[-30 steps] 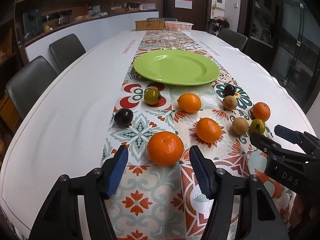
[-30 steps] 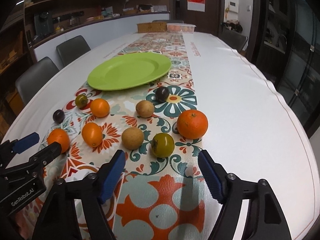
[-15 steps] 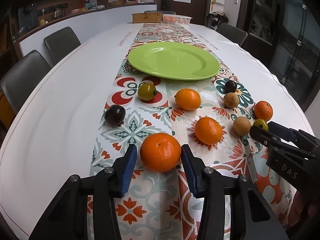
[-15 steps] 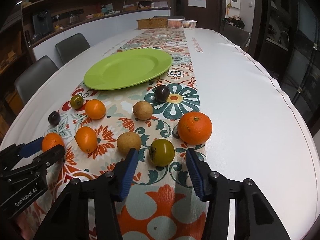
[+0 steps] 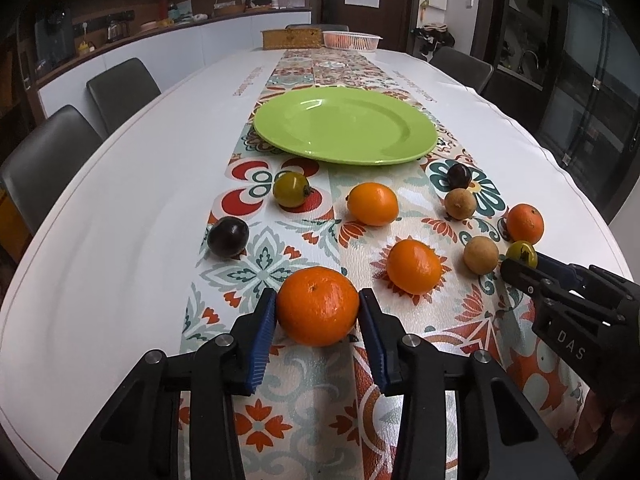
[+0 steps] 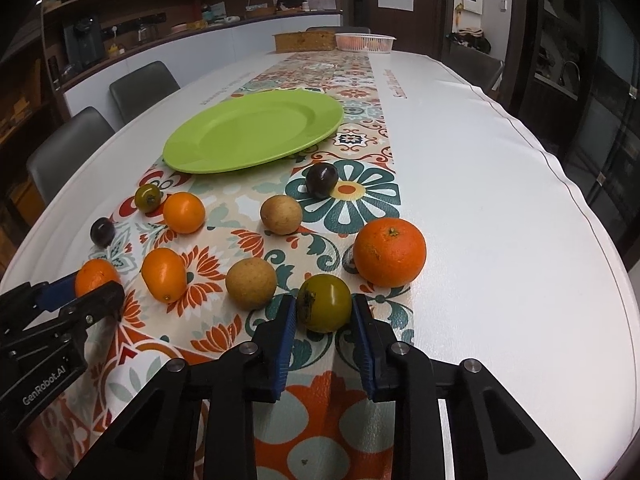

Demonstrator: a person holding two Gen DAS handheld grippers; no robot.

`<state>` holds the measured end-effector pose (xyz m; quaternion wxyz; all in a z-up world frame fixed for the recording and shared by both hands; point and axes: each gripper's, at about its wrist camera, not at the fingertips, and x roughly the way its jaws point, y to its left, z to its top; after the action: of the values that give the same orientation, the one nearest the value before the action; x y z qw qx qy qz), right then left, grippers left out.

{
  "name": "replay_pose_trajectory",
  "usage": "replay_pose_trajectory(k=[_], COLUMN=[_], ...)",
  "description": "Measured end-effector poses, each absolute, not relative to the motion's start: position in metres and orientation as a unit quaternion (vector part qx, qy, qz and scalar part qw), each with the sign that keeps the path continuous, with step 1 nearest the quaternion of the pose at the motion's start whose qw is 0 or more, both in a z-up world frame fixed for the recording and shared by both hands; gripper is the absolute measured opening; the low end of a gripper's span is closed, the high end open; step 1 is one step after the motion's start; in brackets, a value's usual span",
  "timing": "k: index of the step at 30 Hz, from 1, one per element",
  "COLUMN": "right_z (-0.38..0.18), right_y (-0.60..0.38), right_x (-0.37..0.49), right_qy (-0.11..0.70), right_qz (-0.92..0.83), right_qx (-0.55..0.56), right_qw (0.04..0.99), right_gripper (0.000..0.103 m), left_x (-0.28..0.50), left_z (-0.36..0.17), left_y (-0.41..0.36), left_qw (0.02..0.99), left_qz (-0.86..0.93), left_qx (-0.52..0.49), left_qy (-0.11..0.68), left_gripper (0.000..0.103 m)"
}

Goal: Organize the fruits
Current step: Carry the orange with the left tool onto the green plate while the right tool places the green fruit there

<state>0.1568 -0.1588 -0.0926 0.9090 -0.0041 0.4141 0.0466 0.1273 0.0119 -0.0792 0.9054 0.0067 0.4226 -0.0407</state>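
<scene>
Orange fills my left view: the big tangerine (image 5: 318, 306) sits on the patterned runner (image 5: 320, 392) at the near end of the surface (image 5: 120, 216), and my left gripper (image 5: 318, 320) has its blue fingers (image 5: 262, 330) pressed against both of its sides, clamped on it. On my right, the right gripper (image 6: 324, 324) has its fingers (image 6: 284, 332) closed onto the green-yellow fruit (image 6: 324, 302), one pad touching each flank. Both fruits rest on the runner.

Just right of that green-yellow fruit sits a large orange (image 6: 390, 252), and just left of it a tan round fruit (image 6: 251, 282). A second tan fruit (image 6: 281, 214) lies farther off, with a dark plum (image 6: 321, 180) beyond it on the teal flower print. To the left I see an oval orange fruit (image 6: 164, 274), a round one (image 6: 184, 212), a small green fruit (image 6: 148, 198) and another dark plum (image 6: 103, 232) at the runner's left edge.

The green plate (image 5: 416, 148) sits farther along the runner, past all the fruit. At the far end stand a brown box (image 5: 291, 38) and a white basket (image 5: 352, 39). Grey chairs (image 5: 120, 88) line the left side.
</scene>
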Motion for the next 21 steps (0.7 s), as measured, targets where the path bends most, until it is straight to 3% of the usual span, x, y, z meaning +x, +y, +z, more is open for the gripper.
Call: replay_pose_trajectory(k=[21], right_z=[-0.036], right_y=[-0.128], right_x=[0.121], right_qy=[0.345], right_qz=[0.107], right_qx=[-0.039], right_qw=[0.932], right_gripper=[0.029], left_x=[0.103], left_z=[-0.028], left_y=[0.008], left_qw=[0.929], left_qz=[-0.064], left_qx=[0.011], left_qy=[0.366], left_gripper=[0.041])
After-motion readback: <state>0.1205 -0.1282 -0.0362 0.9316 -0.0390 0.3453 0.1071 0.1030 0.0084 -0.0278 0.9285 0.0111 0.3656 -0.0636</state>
